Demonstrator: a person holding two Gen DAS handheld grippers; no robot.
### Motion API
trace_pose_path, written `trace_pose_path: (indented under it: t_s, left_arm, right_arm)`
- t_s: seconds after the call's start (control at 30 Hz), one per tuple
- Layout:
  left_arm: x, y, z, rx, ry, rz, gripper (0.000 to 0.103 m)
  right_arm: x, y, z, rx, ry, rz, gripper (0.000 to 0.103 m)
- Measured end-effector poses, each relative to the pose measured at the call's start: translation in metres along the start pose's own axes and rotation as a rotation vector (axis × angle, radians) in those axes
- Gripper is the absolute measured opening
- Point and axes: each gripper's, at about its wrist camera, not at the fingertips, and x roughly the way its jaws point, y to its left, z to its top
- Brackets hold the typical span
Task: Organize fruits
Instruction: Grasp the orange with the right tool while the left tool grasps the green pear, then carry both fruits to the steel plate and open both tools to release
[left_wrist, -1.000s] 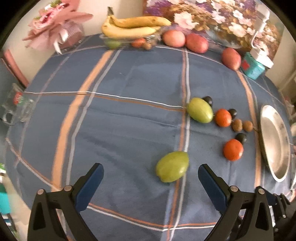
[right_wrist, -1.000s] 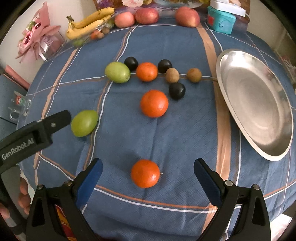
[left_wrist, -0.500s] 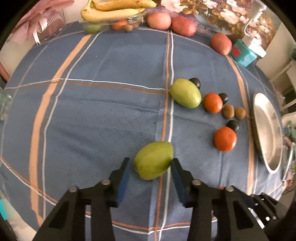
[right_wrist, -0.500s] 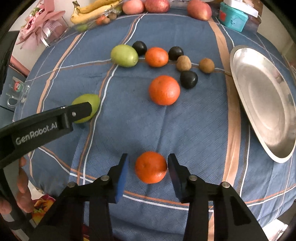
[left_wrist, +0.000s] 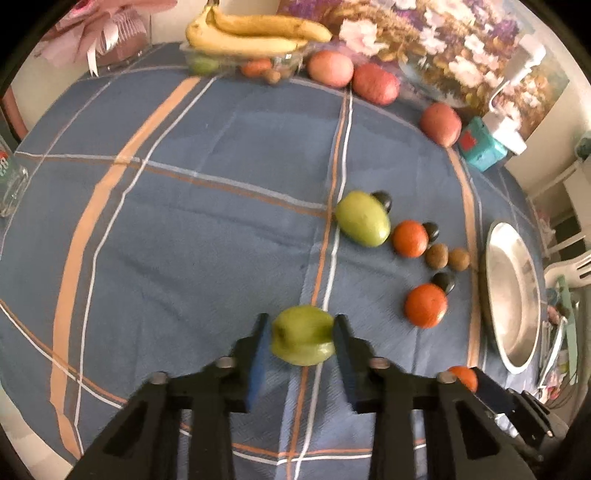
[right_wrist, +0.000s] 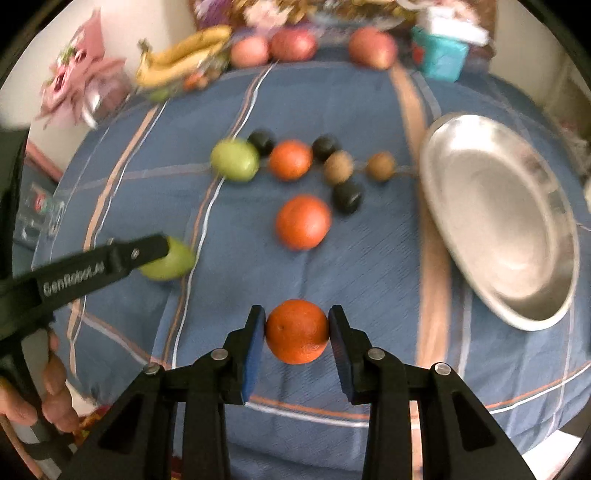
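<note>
Both tongs are at the pick-up step; the left gripper is clamped on a green fruit, and the right gripper is closing its jaws on an orange; next, I'd judge, lift both and carry them rightward to the steel plate, beyond the right tongs.

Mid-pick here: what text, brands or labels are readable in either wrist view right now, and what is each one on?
"GenRobot.AI", white lettering on the side of the left gripper, seen in the right wrist view; slightly blurred but legible.
Red and green print on the glass mug at the table's left edge: too blurred to read.
Red patch on the teal box: no letters can be made out.
Nothing else readable.
</note>
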Motion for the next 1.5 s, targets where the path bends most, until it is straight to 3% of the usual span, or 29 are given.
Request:
trace_pose_path:
  t_s: [0.17, 0.4, 0.47, 0.53, 0.6, 0.8, 0.9, 1.03, 1.5]
  left_arm:
    - [-0.006, -0.023, 0.009, 0.049, -0.036, -0.022, 0.010]
    - [-0.003, 0.003, 0.013, -0.044, -0.006, -0.018, 0.014]
    - [0.000, 0.011, 0.012, -0.080, 0.008, -0.017, 0.022]
    - [0.002, 0.020, 0.012, -0.116, 0.005, -0.003, 0.044]
    - [0.003, 0.026, 0.011, -0.141, 0.001, 0.010, 0.055]
    - [0.023, 0.019, 0.005, -0.147, 0.077, -0.030, 0.056]
    - [0.030, 0.014, 0.008, -0.113, 0.065, 0.042, 0.056]
    - [0.039, 0.017, 0.013, -0.139, 0.067, 0.014, 0.055]
    - [0.036, -0.001, 0.035, -0.099, -0.008, 0.048, 0.052]
  right_arm:
    - [-0.018, -0.024, 0.019, 0.119, -0.073, 0.003, 0.037]
    - [-0.019, -0.041, 0.026, 0.149, -0.060, -0.042, 0.037]
    - [-0.020, -0.042, 0.027, 0.149, -0.056, -0.037, 0.037]
    - [-0.018, -0.040, 0.028, 0.148, -0.053, -0.030, 0.037]
    - [-0.016, -0.036, 0.032, 0.143, -0.054, -0.031, 0.037]
    - [-0.017, -0.029, 0.041, 0.153, -0.060, -0.023, 0.037]
    - [-0.016, -0.023, 0.048, 0.144, -0.068, -0.013, 0.037]
    - [-0.013, -0.019, 0.054, 0.127, -0.071, -0.034, 0.037]
    - [-0.001, -0.029, 0.076, 0.154, -0.080, -0.002, 0.037]
